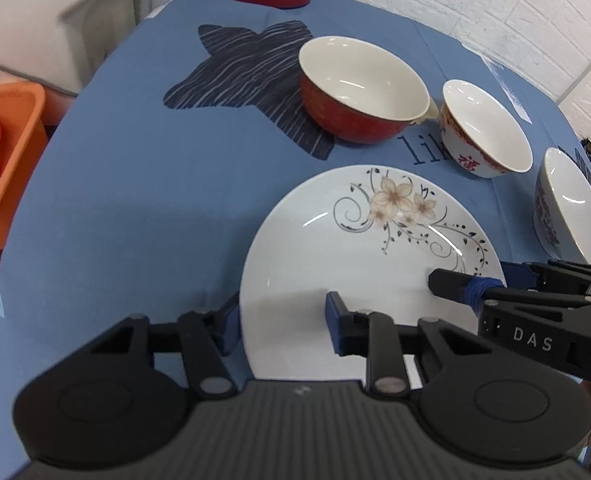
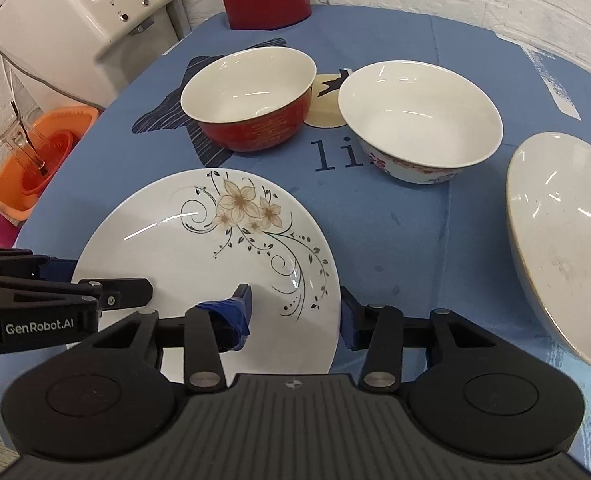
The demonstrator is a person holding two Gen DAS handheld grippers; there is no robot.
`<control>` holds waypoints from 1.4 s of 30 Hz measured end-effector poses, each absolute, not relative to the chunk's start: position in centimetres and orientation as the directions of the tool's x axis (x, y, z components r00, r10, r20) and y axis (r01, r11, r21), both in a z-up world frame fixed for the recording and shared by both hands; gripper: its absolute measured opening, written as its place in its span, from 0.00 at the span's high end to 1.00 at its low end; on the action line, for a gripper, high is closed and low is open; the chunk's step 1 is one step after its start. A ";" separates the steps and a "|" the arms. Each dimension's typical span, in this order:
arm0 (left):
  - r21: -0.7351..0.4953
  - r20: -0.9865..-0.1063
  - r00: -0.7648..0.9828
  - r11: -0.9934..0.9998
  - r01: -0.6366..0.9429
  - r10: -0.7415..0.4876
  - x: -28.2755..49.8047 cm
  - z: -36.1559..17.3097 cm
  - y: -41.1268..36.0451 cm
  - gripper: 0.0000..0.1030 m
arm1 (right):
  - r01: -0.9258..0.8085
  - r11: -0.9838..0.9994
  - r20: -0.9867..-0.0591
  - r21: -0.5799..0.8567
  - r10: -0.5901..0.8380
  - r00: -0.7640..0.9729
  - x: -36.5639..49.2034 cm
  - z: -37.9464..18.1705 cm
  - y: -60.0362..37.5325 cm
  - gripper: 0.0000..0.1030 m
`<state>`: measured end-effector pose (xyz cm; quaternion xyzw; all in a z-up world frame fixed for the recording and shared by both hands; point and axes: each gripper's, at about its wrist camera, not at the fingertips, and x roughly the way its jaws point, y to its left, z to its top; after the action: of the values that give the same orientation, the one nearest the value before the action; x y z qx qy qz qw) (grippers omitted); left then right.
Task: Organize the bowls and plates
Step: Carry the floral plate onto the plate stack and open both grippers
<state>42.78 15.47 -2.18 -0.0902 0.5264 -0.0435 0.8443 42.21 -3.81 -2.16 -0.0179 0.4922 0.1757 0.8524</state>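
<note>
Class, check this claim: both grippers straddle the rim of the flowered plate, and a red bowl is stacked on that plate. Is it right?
Not quite. The left gripper and right gripper do straddle the flowered plate, but the red bowl is not stacked on it. It stands on the blue tablecloth beyond the plate, as the right wrist view shows.

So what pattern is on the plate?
Beige flowers with black swirling vines on the white plate; clearest in the right wrist view.
</note>
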 end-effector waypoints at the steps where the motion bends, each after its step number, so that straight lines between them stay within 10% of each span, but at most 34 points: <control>1: -0.196 -0.882 0.442 0.980 -0.024 -0.165 42.8 -2.2 15.5 0.73 | -0.311 0.939 -0.844 0.149 0.284 0.454 42.2 -2.2 -3.9 0.75; 42: -0.157 -0.835 0.530 0.987 0.024 -0.146 23.3 3.0 11.0 0.75 | -0.208 0.956 -0.789 0.208 0.290 0.541 24.5 2.8 -7.6 0.68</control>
<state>23.25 10.96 2.98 -0.0632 0.4822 -0.0486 0.8724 24.53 -7.64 2.82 0.0445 0.4575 0.1421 0.8767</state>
